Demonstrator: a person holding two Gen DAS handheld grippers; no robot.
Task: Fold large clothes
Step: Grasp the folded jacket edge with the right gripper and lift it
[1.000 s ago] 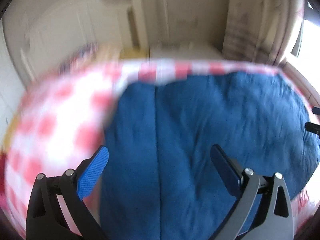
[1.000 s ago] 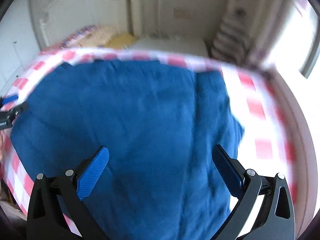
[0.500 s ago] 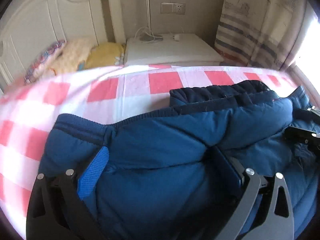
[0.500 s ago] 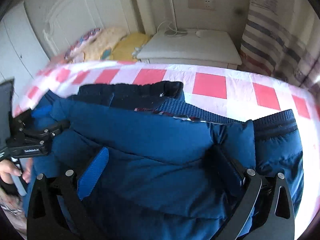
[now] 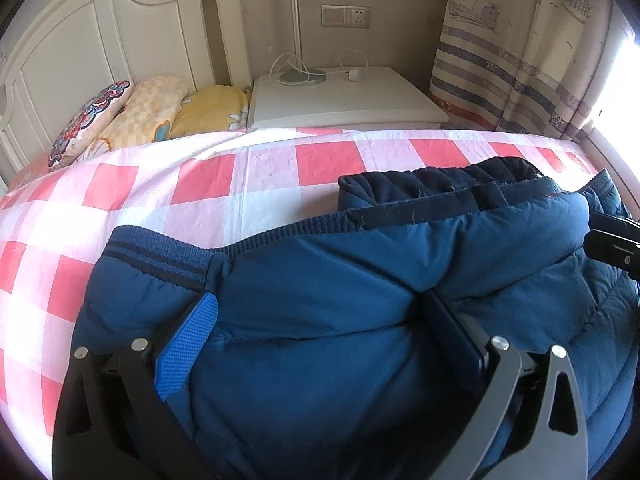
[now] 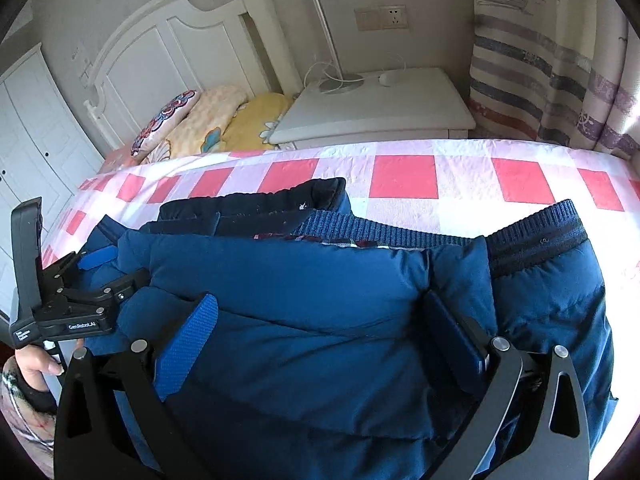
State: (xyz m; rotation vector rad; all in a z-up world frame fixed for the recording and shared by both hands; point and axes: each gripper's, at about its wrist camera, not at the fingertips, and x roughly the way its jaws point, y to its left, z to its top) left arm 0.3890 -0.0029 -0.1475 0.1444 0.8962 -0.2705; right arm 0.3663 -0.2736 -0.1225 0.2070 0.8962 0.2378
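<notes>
Lying on the checked sheet [image 5: 264, 176], the blue jacket [image 5: 320, 320] is bunched into a thick fold, its ribbed hem [image 5: 160, 258] toward the headboard [image 5: 100, 40]. The left gripper [image 5: 316, 328] has its jaws wide apart with padded cloth bulging between them, pressed against both fingers. The right gripper [image 6: 318, 326] stands the same way, jaws spread around the fold. Pillows [image 6: 208, 120] and a nightstand [image 6: 380, 104] lie beyond
</notes>
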